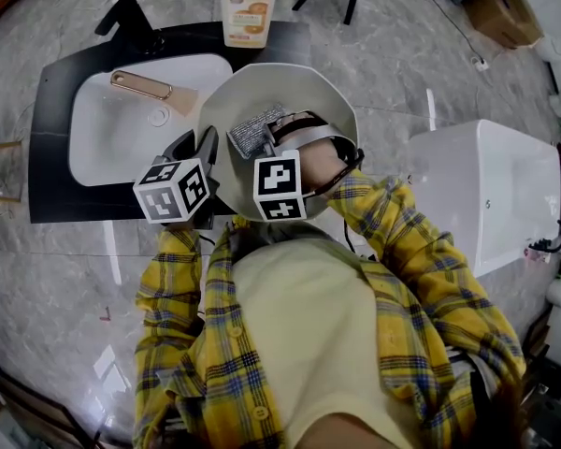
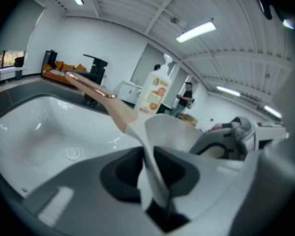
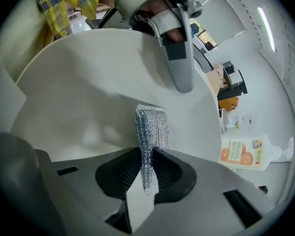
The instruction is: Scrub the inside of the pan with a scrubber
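Two tools: your left tool [image 2: 148, 154] and your right tool [image 3: 147, 163] meet at the cream pan [image 1: 299, 87], just above the middle of the head view.
Left tool: closed on the pan's thin wall, close to where the handle joins it; the wall stands edge-on between the pads.
Right tool: clamped on a silver steel-mesh scrubber [image 3: 151, 127], which stands upright between the jaws and sticks out past their tips.
Scrubber: inside the pan, in its left half as the head view shows it; you cannot tell whether its far end touches the inner surface.
Pan: over the right edge of the white sink [image 1: 112, 143], with its copper-coloured handle [image 1: 140, 84] reaching to the upper left across the basin.
Table: black [image 1: 51, 110], set with the sink; a black tap [image 1: 129, 21] stands at the upper left.
Soap bottle: orange-labelled [image 1: 250, 6], at the top edge of the frame, just behind the pan.
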Motion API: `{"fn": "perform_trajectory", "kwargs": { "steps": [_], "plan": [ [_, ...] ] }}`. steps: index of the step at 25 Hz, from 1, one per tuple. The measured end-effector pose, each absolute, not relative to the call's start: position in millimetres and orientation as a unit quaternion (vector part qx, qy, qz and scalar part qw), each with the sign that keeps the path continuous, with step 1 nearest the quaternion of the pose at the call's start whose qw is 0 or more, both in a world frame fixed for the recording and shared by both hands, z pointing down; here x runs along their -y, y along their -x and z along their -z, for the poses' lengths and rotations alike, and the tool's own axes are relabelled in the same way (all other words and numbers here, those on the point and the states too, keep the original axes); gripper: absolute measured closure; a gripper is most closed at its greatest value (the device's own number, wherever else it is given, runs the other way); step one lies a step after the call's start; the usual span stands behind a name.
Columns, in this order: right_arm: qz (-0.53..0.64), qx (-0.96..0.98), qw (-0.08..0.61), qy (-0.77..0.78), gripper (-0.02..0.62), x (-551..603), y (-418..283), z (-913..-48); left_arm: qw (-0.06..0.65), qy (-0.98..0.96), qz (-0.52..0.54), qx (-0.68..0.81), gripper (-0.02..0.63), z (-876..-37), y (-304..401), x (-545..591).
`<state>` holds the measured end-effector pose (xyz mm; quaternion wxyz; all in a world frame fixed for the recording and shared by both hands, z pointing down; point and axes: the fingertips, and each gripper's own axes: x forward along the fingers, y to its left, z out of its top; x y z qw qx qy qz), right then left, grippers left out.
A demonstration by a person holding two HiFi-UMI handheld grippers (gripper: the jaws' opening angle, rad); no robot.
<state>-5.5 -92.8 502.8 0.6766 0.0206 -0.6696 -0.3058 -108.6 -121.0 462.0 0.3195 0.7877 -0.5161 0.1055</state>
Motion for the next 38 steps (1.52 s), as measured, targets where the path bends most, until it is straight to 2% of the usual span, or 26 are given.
{"fn": "perform_trajectory", "kwargs": {
  "steps": [10,18,38],
  "plan": [
    [0.344,0.655,0.666,0.087,0.515,64,4,-513,0.326,-0.787,-0.103,0.514,0.548,-463,109,121],
    [0.331,0.659,0.657,0.156,0.515,47,-5,-512,0.327,-0.787,-0.104,0.512,0.546,-464,109,122],
    [0.198,0.626,0.694,0.297,0.515,1,-55,-503,0.324,-0.788,-0.112,0.511,0.546,-463,108,120]
  ]
}}
